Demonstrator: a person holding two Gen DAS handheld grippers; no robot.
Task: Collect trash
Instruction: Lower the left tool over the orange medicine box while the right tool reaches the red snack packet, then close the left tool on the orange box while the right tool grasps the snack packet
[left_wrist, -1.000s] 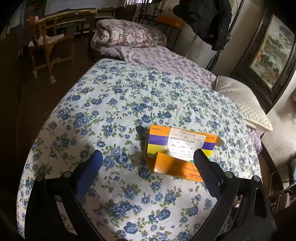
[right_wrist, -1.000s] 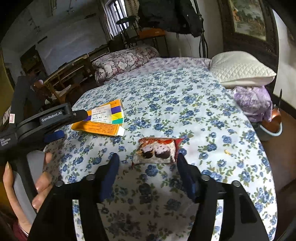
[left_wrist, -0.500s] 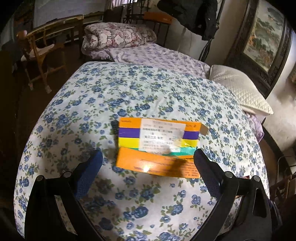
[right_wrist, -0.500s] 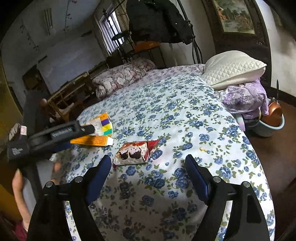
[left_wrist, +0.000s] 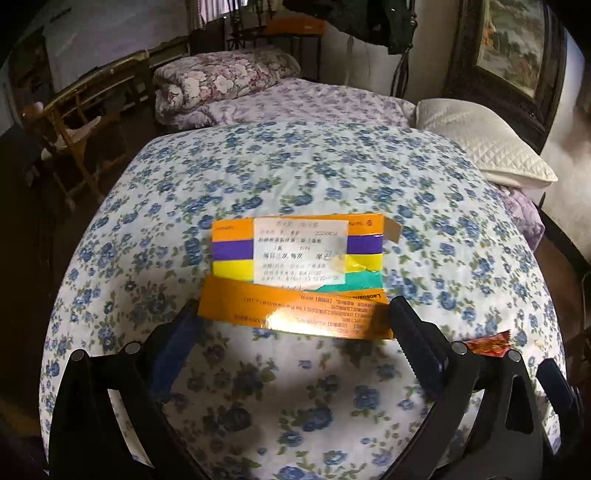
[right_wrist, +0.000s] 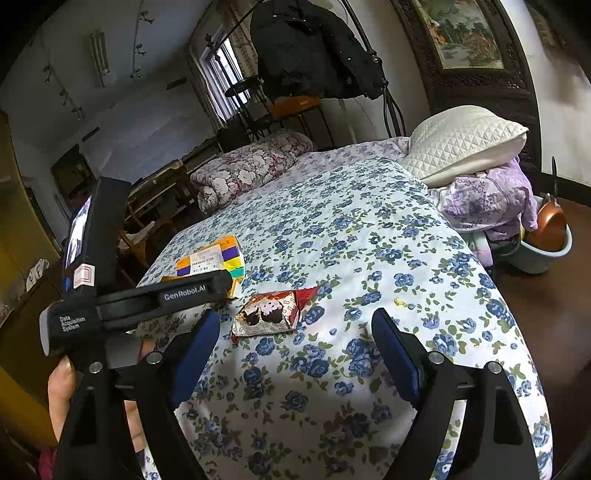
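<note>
Left gripper (left_wrist: 293, 321) spread wide and empty, straddling the near edge of the flattened orange carton (left_wrist: 297, 273) on the flowered bedspread (left_wrist: 332, 173). Carton dead ahead at 12 o'clock from the left tool, long axis running 9 to 3, so crosswise to the fingers and about as long as the gap between the pads; near flap already between the tips, perhaps touching them. Probably too broad for a grip along its length; better taken by the flap or across the short way. Right gripper (right_wrist: 295, 332) likewise wide apart and holding nothing, with the red snack wrapper (right_wrist: 275, 314) at about 11 o'clock, just past its tips, near the left finger. Wrapper's long axis tilted roughly 8 to 2. Each tool nearest its own piece.
</note>
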